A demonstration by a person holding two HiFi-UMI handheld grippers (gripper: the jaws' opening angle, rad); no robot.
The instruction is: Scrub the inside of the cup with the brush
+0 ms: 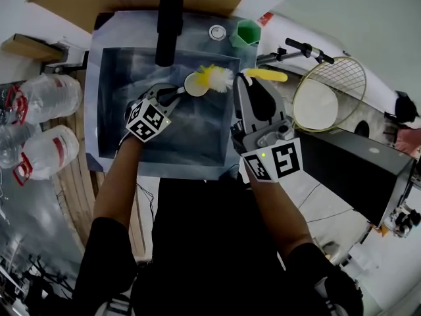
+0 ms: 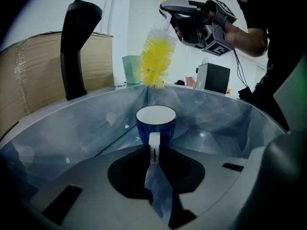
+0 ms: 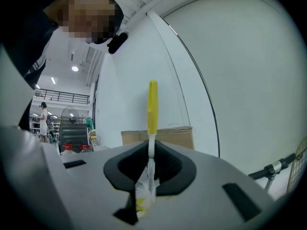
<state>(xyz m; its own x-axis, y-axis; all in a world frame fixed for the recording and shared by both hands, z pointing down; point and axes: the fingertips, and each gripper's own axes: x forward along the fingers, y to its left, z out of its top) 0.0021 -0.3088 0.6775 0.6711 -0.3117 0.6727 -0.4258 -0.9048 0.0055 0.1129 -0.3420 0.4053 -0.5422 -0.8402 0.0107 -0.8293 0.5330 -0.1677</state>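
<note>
A blue cup (image 2: 156, 123) with a white inside stands upright low in the steel sink (image 1: 131, 64); in the head view the cup (image 1: 195, 84) is at the sink's back. My left gripper (image 2: 153, 153) is shut on its white handle (image 2: 154, 145); from above, this gripper (image 1: 172, 96) reaches in from the left. A brush with a yellow handle (image 3: 152, 107) is pinched by its thin stem in my right gripper (image 3: 151, 150), which is shut on it. Its yellow-white bristles (image 2: 156, 56) hang above the cup's rim, apart from it. The right gripper (image 1: 242, 83) is over the sink's right edge.
A black faucet (image 1: 169, 28) rises at the back of the sink, with a green cup (image 1: 247, 33) on the rim to its right. Water bottles (image 1: 49, 97) lie on the left. A racket (image 1: 329, 94) and a black box (image 1: 355, 170) are on the right.
</note>
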